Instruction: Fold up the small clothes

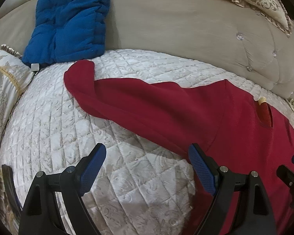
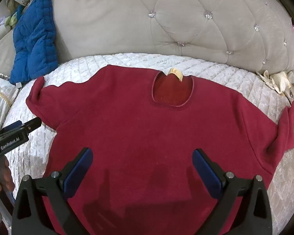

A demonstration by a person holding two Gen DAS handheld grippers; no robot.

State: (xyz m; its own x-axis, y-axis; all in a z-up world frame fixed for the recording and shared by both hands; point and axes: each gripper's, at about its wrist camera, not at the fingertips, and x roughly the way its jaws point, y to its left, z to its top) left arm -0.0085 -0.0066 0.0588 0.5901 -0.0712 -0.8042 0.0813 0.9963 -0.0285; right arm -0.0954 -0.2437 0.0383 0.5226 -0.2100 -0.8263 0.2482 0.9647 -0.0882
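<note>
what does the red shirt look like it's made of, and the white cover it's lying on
Red shirt: seemingly a soft, matte fleece or brushed knit; the surface looks fuzzy, without sheen or visible weave.
White cover: seemingly quilted velvet or plush, slightly shiny; diamond stitching and embossed swirls catch the light.

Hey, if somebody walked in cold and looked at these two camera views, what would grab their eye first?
First, the dark red short-sleeved fleece top, spread flat, neck away from the cameras, on the pale quilted bed cover. The open right gripper hovers over its lower half; the open left gripper is at the top's left edge below the sleeve. Next, the bright blue quilted fabric propped against the beige button-tufted headboard, back left.
</note>
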